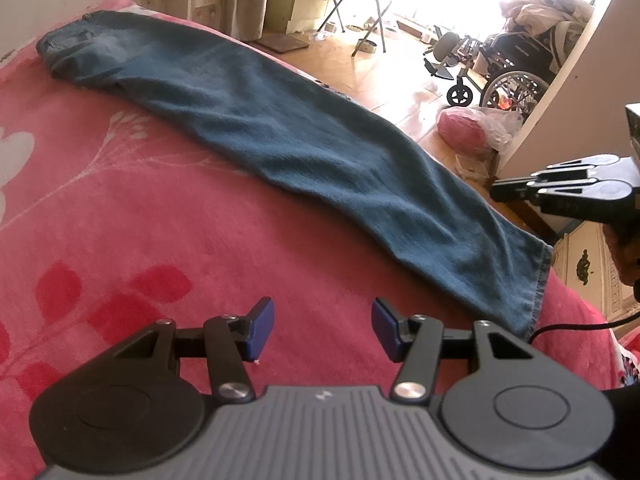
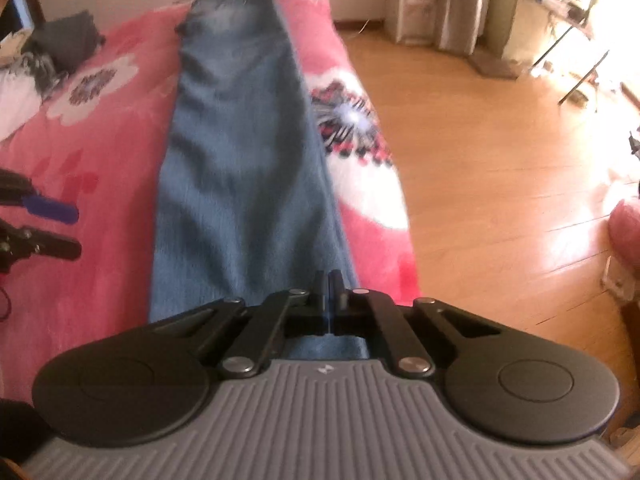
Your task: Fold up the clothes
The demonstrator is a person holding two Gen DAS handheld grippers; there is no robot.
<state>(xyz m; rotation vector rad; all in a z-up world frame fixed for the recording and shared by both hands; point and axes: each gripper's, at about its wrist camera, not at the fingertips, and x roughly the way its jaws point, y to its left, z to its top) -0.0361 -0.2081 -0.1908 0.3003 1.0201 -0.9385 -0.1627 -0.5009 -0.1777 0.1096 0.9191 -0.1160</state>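
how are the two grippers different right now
The left gripper is open, its blue pads apart, over bare pink blanket. The right gripper is shut, fingers pressed together, at the hem end of the jeans; whether it pinches cloth is unclear. Both are the same black build.
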